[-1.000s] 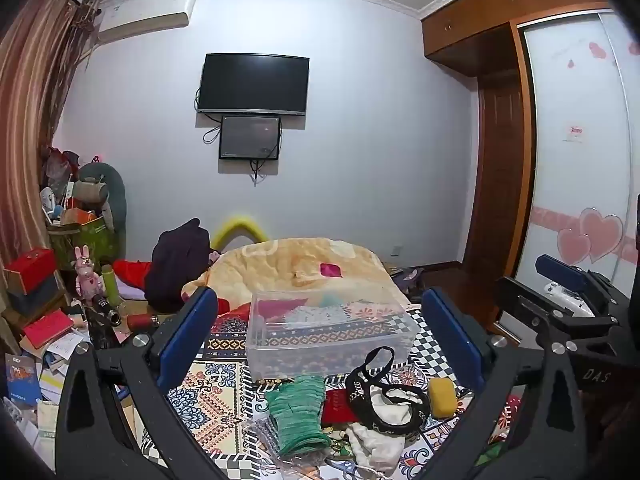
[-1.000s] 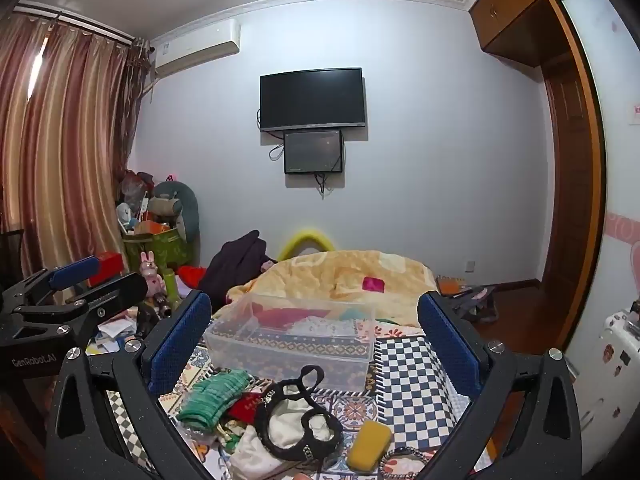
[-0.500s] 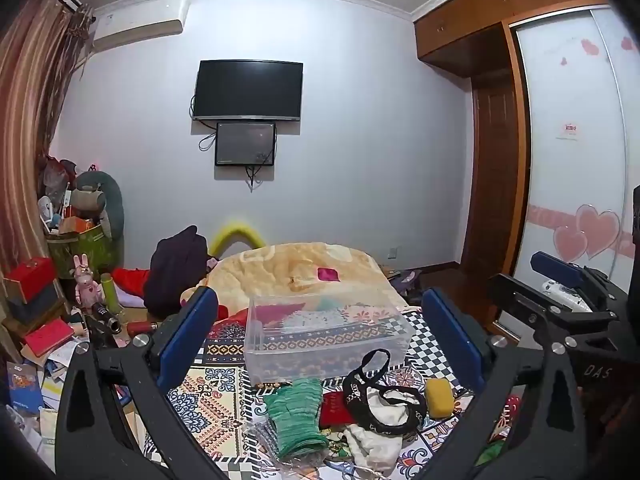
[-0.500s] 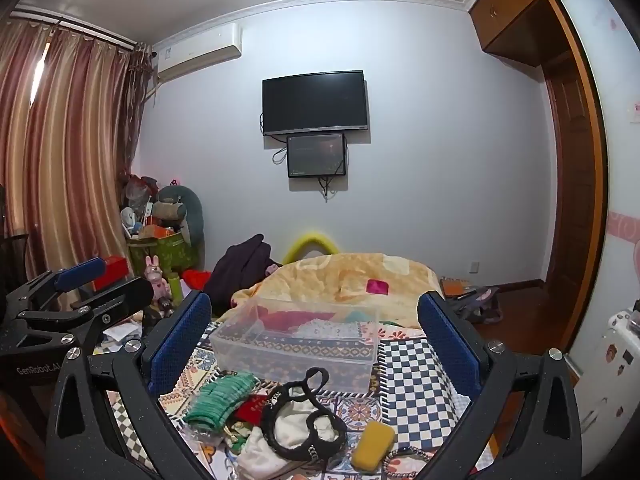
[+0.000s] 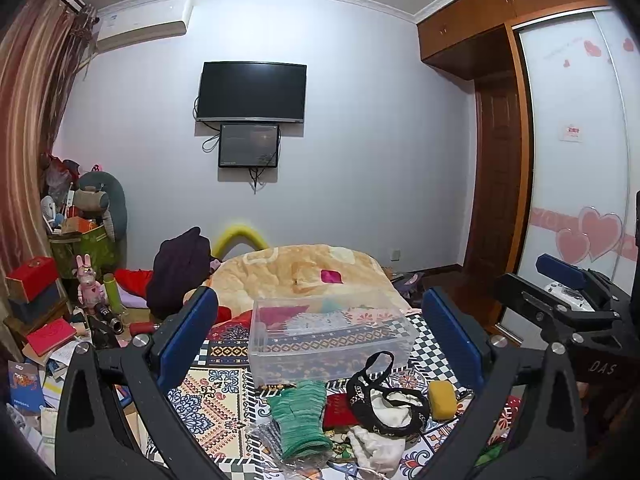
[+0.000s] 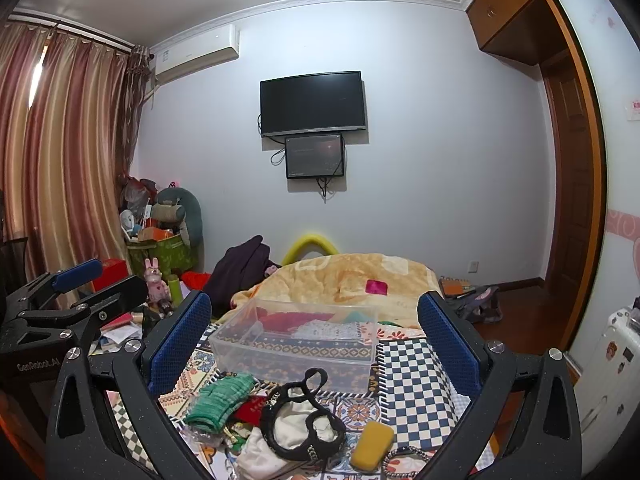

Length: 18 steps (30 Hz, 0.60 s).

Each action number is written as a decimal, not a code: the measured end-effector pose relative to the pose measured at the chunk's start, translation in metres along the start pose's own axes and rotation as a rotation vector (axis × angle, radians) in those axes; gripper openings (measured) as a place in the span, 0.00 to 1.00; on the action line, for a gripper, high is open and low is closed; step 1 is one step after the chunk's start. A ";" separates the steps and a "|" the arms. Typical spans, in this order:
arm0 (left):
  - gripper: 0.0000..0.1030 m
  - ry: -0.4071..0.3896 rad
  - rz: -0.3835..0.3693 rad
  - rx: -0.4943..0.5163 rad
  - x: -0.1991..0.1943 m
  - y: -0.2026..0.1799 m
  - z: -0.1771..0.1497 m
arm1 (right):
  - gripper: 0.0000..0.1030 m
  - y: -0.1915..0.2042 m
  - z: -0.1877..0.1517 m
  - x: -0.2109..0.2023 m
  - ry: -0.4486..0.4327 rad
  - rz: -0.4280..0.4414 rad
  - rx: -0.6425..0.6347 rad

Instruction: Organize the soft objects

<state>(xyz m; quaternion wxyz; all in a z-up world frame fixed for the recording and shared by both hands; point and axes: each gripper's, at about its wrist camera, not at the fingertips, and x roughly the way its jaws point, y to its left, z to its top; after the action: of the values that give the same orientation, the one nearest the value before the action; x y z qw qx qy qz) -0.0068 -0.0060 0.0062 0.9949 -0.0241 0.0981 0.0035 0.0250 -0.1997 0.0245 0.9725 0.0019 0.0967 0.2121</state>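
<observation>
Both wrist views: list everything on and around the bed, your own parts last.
clear plastic bin: one, transparent, on the patterned bedspread, behind the pile
green knitted cloth: one, green, left of the pile
black strap item: one, black, on white fabric
yellow sponge: one, yellow, right of the pile
red cloth: one, red, between green cloth and strap
patterned bedspread: one, multicoloured, under everything
yellow blanket: one, yellow, behind the bin
television: one, black, on the wall
left hand-held gripper: one, black with blue pads, open, empty
right hand-held gripper: one, same colours, open, empty
</observation>
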 end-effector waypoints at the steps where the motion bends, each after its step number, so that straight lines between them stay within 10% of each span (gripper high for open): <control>1: 1.00 0.000 0.000 0.001 0.000 0.000 -0.001 | 1.00 0.000 0.000 0.000 -0.002 -0.002 -0.001; 18: 1.00 -0.001 -0.005 0.010 0.000 -0.002 0.001 | 1.00 -0.001 0.002 -0.001 -0.005 -0.002 0.002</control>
<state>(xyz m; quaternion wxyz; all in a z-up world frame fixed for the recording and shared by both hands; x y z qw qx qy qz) -0.0070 -0.0075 0.0072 0.9951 -0.0195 0.0973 0.0007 0.0253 -0.2012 0.0271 0.9728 0.0034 0.0945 0.2112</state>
